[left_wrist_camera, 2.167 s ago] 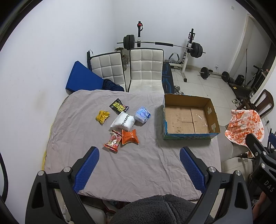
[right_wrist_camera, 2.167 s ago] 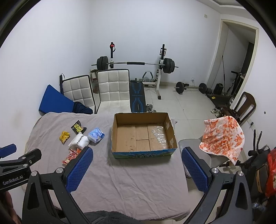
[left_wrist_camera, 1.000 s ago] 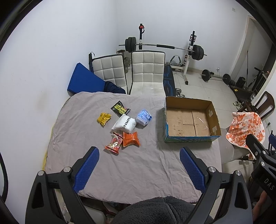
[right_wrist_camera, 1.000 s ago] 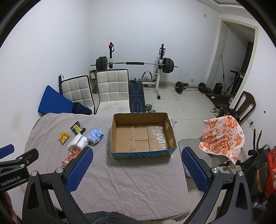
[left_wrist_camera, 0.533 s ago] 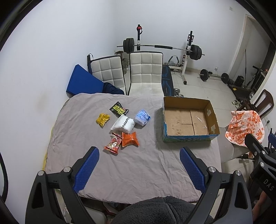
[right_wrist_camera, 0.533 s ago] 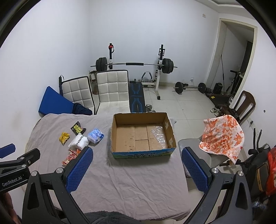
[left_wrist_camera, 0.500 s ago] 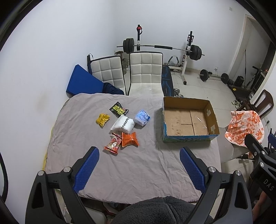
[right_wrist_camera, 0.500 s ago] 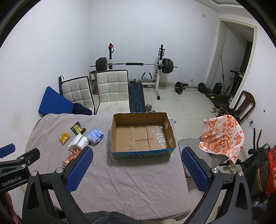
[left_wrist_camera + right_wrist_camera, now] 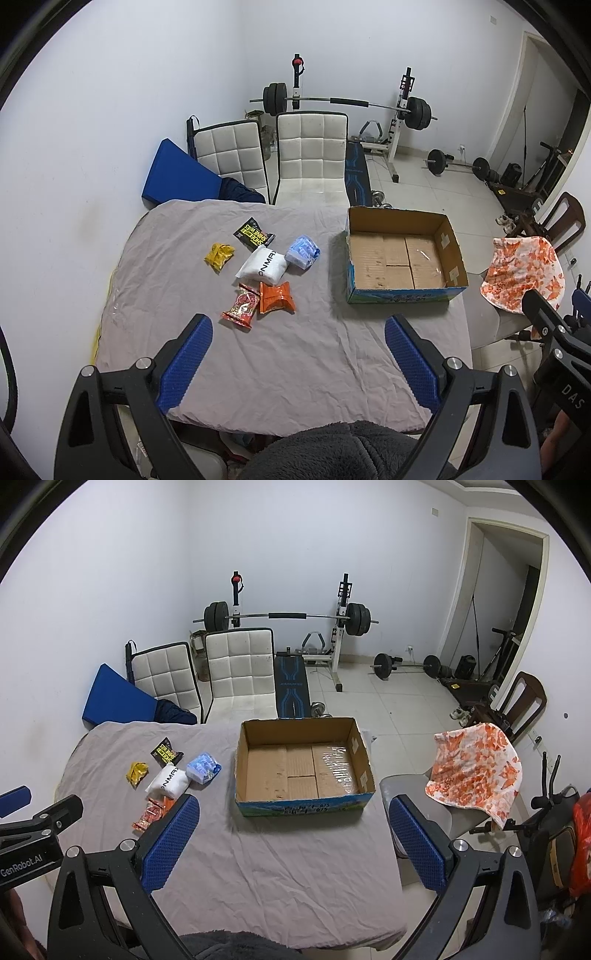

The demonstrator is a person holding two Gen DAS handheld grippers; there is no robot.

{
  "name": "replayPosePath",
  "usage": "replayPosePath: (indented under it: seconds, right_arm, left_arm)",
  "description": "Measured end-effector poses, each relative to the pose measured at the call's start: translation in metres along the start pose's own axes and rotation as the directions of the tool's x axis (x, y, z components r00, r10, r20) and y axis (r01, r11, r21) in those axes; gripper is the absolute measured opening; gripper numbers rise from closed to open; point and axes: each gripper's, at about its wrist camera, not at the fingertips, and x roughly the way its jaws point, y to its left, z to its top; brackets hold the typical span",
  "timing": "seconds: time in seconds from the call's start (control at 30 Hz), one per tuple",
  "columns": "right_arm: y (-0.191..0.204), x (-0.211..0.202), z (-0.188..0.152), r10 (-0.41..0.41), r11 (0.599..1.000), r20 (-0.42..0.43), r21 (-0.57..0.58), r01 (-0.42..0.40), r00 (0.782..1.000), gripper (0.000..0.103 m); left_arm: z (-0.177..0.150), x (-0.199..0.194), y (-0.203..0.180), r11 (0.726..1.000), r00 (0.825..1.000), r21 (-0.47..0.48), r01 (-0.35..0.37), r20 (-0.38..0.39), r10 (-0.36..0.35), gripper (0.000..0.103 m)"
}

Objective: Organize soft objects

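With both the left gripper [image 9: 297, 354] and right gripper [image 9: 293, 830] spread wide and empty, aim squarely for the red snack packet [image 9: 242, 305] at centre-left, pinching its middle before carrying it to the cardboard box [image 9: 404, 297] at right.

A spare room in a home, used as a gym: loaded steel barbell on a white rack [image 9: 288, 617], blue-striped black weight bench [image 9: 290, 686], cream padded dining chairs [image 9: 240, 664], white tiled floor [image 9: 399, 705]
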Motion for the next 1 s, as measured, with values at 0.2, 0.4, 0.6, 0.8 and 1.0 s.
replayPosePath:
  seconds: [0.2,0.4,0.6,0.8,1.0]
  right_arm:
    - [0.001,0.001,0.0,-0.001,1.0,0.0,0.0,0.001,1.0,0.103]
    - [-0.002,0.011,-0.002,0.032,0.999,-0.023,0.007,-0.032,0.999,0.103]
    - [0.009,0.076,0.008,0.142,0.989,-0.143,-0.021,-0.146,0.98,0.103]
    - [0.048,0.171,0.016,0.213,0.962,-0.277,-0.106,-0.25,0.937,0.103]
    - [0.133,0.288,-0.003,0.259,0.931,-0.47,-0.112,-0.348,0.844,0.103]
  left_arm:
    - [-0.001,0.0,0.001,1.0,1.0,-0.003,0.004,0.003,-0.004,0.096]
    - [0.005,0.009,0.009,0.999,0.999,-0.034,-0.035,0.025,0.036,0.096]
    - [0.021,0.046,0.042,0.982,0.995,-0.157,-0.1,-0.023,0.098,0.096]
    - [0.024,0.104,0.072,0.956,0.966,-0.158,-0.245,-0.116,0.229,0.096]
    - [0.018,0.175,0.105,0.945,0.934,-0.111,-0.308,-0.225,0.278,0.096]
